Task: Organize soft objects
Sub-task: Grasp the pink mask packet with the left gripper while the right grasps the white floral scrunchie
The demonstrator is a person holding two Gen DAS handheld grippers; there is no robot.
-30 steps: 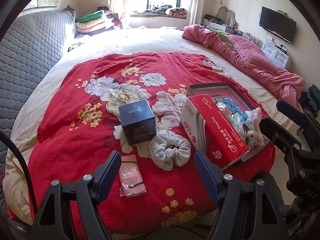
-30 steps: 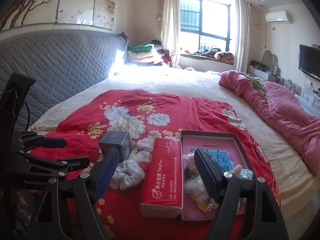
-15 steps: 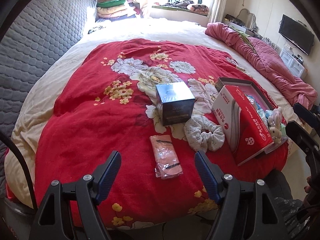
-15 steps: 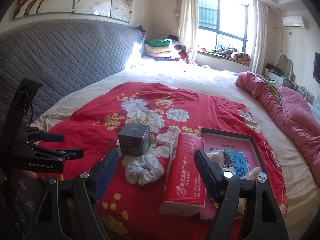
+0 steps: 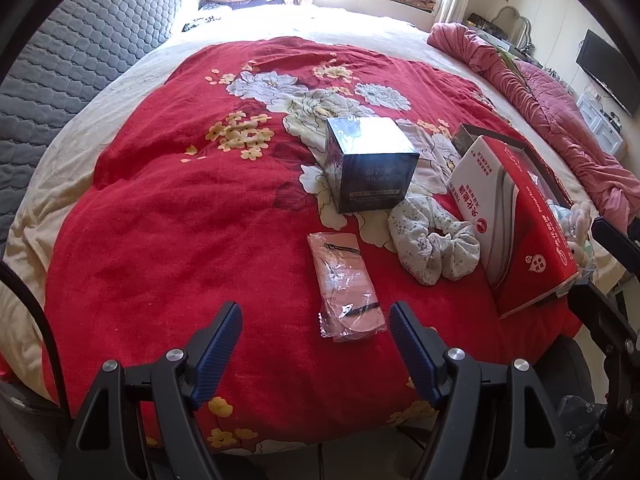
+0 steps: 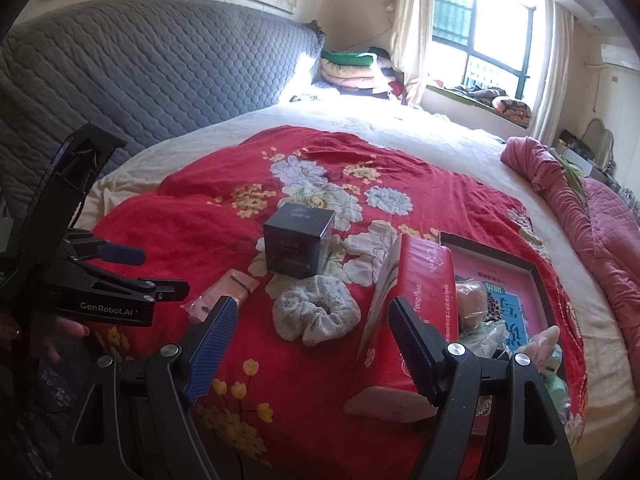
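Observation:
A pink packet in clear wrap point(image 5: 346, 284) lies on the red floral blanket point(image 5: 180, 220), just ahead of my open, empty left gripper point(image 5: 316, 336). A floral scrunchie point(image 5: 434, 242) lies to its right, below a dark cube box point(image 5: 370, 162). A red tissue pack point(image 5: 516, 216) leans on an open tray point(image 6: 516, 276) holding soft toys and packets. My right gripper point(image 6: 312, 332) is open and empty, above the scrunchie point(image 6: 316, 312), with the tissue pack point(image 6: 416, 304) at its right finger. The left gripper also shows in the right wrist view point(image 6: 132, 280).
A grey quilted headboard point(image 6: 160, 68) runs along the left. A crumpled pink duvet point(image 5: 560, 120) lies at the bed's right side. Folded bedding point(image 6: 352, 68) is stacked by the window. A television point(image 5: 604, 76) hangs at far right.
Both grippers have swung left and moved closer to the bed. The pink packet now lies between the left fingers' line. Nothing on the blanket has moved.

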